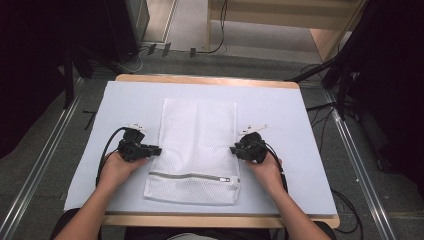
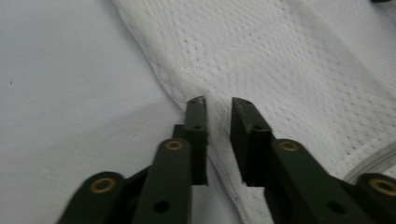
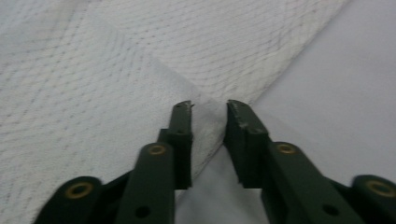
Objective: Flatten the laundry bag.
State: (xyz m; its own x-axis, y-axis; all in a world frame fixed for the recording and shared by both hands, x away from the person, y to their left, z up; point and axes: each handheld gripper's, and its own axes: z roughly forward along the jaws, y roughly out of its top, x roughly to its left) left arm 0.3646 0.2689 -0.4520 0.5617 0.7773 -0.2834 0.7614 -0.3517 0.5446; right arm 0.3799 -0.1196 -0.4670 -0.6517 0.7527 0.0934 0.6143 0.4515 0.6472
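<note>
High view: I'm seeing the white mesh laundry bag [image 1: 196, 150] lying flat on the table [image 1: 125, 100], zipper end nearest me. My left gripper [image 1: 150, 149] is sitting at the bag's left edge, my right gripper [image 1: 235, 149] at its right edge. Left gripper view: the jaws are pinching the bag's [image 2: 289, 70] edge, mesh bunching between them. Right gripper view: the jaws are clamping the bag's [image 3: 140, 60] other edge, a fold lifting.
</note>
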